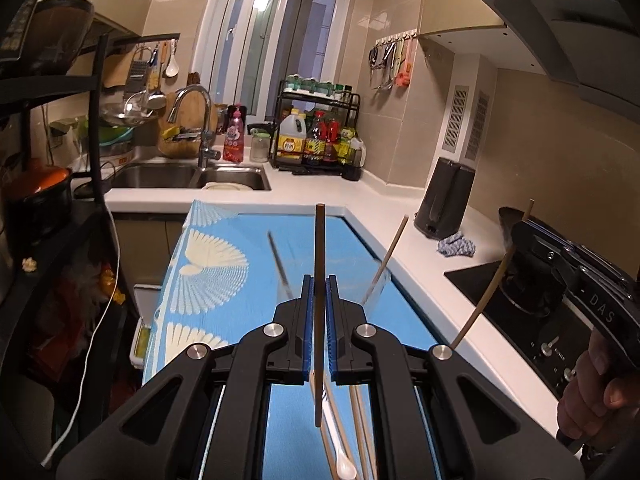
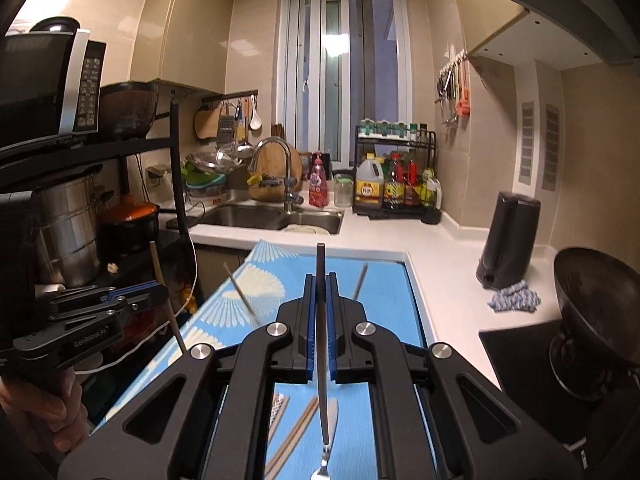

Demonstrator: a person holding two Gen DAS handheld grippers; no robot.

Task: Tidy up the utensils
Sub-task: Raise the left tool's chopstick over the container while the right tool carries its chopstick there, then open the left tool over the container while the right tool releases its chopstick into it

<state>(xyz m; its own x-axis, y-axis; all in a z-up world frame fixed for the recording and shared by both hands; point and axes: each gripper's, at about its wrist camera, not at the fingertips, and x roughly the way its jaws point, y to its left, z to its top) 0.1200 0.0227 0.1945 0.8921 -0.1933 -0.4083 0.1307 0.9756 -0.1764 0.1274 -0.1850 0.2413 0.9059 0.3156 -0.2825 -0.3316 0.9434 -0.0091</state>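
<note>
My left gripper (image 1: 319, 292) is shut on a brown chopstick (image 1: 319, 248) held upright above the blue patterned mat (image 1: 224, 280). My right gripper (image 2: 320, 292) is shut on a dark-handled utensil (image 2: 321, 272) with a metal head (image 2: 322, 472) below, possibly a fork or spoon. In the left wrist view the right gripper (image 1: 536, 256) shows at the right holding a light wooden stick (image 1: 486, 300). A clear glass (image 1: 332, 280) on the mat holds two sticks. Loose chopsticks (image 1: 360, 432) and a white spoon (image 1: 345, 468) lie on the mat below.
A sink (image 1: 192, 176) with tap is at the back. A bottle rack (image 1: 316, 132) stands behind. A black kettle (image 1: 444, 200), blue cloth (image 1: 456, 245) and stovetop (image 1: 532, 320) are to the right. A black shelf with pots (image 1: 40, 196) stands at left.
</note>
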